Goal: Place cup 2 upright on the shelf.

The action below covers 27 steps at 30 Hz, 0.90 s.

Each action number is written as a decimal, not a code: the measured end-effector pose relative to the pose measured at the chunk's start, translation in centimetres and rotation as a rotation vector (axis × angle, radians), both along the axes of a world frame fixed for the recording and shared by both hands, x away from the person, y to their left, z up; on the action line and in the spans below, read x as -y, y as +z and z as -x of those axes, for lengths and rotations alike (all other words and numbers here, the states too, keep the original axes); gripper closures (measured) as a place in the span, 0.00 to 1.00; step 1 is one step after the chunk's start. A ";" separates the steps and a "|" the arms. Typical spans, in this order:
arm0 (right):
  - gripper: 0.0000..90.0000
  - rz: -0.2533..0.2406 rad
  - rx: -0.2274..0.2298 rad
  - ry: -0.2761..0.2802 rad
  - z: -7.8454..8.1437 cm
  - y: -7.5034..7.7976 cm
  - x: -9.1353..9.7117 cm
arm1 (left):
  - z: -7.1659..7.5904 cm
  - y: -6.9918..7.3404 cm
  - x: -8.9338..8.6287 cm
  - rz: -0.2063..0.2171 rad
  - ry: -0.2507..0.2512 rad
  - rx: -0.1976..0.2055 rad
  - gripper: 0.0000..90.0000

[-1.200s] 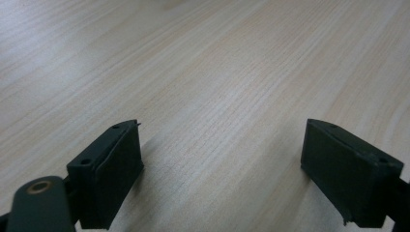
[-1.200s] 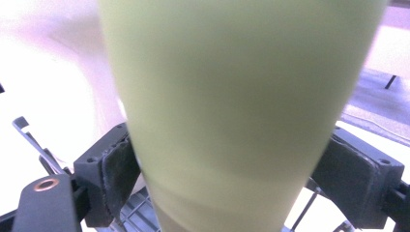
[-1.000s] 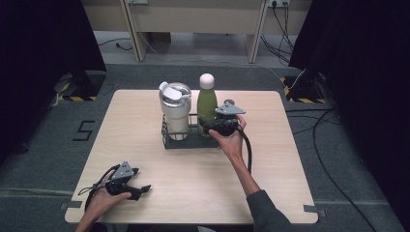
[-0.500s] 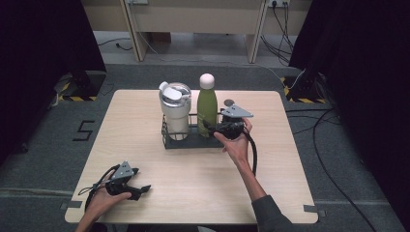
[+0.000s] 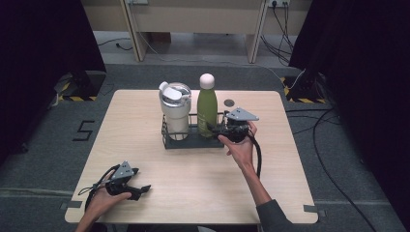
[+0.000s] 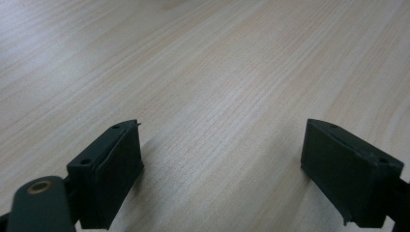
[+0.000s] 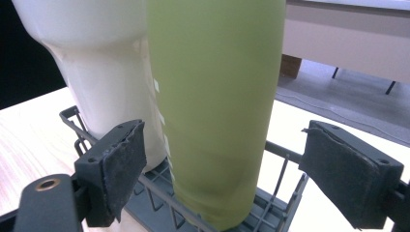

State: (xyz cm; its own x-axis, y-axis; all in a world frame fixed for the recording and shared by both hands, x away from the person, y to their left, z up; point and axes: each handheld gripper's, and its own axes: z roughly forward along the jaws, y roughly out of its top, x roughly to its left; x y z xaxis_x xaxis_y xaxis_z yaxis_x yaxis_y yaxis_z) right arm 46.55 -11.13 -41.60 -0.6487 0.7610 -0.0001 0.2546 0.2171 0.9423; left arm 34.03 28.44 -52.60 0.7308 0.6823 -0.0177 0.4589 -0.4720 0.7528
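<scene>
A green bottle point(image 5: 207, 108) with a pale cap stands in a dark wire rack point(image 5: 188, 141) at mid-table, beside a white lidded tumbler point(image 5: 175, 113). My right gripper point(image 5: 215, 128) sits at the rack's right end, pointing at the bottle. In the right gripper view the green bottle point(image 7: 217, 96) rises just beyond my right gripper point(image 7: 222, 145), whose pads stand apart and touch nothing; the tumbler point(image 7: 96, 63) and the rack point(image 7: 283, 166) lie behind. My left gripper point(image 5: 140, 191) rests at the table's front left. The left gripper point(image 6: 222, 145) is open over bare wood.
The light wooden table point(image 5: 193, 193) has free room in front of the rack and on both sides. A small dark round mark point(image 5: 229, 102) sits behind the rack. Cables point(image 5: 333, 145) run over the grey floor to the right.
My right gripper has drawn a little to the right and toward the person, away from the bottle. The left gripper has stayed put.
</scene>
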 end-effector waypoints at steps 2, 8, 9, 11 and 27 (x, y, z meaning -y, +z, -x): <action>0.18 -0.002 -0.001 0.000 0.1 -0.1 0.2 | 0.0 0.0 0.0 0.000 0.000 0.000 0.15; 0.18 -0.004 -0.001 -0.007 0.5 0.0 0.7 | 0.0 0.0 0.0 0.000 0.000 0.000 0.15; 0.18 -0.004 -0.001 -0.008 0.6 0.0 0.8 | 0.0 0.0 0.0 0.000 0.000 0.000 0.15; 0.18 -0.007 0.000 -0.009 0.8 0.0 1.0 | 0.0 0.0 0.0 0.000 0.000 0.000 0.15; 0.18 -0.021 0.004 -0.013 1.9 -0.2 2.3 | 0.0 0.0 0.0 0.000 0.000 0.000 0.15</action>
State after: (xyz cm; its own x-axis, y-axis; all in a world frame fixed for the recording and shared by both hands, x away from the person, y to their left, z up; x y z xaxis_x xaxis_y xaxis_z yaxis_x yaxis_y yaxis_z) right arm 44.66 -13.41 -41.80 -0.6387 0.7693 0.0135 0.2533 0.1937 0.9478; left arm 34.04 28.44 -52.60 0.7305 0.6827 -0.0174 0.4591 -0.4721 0.7525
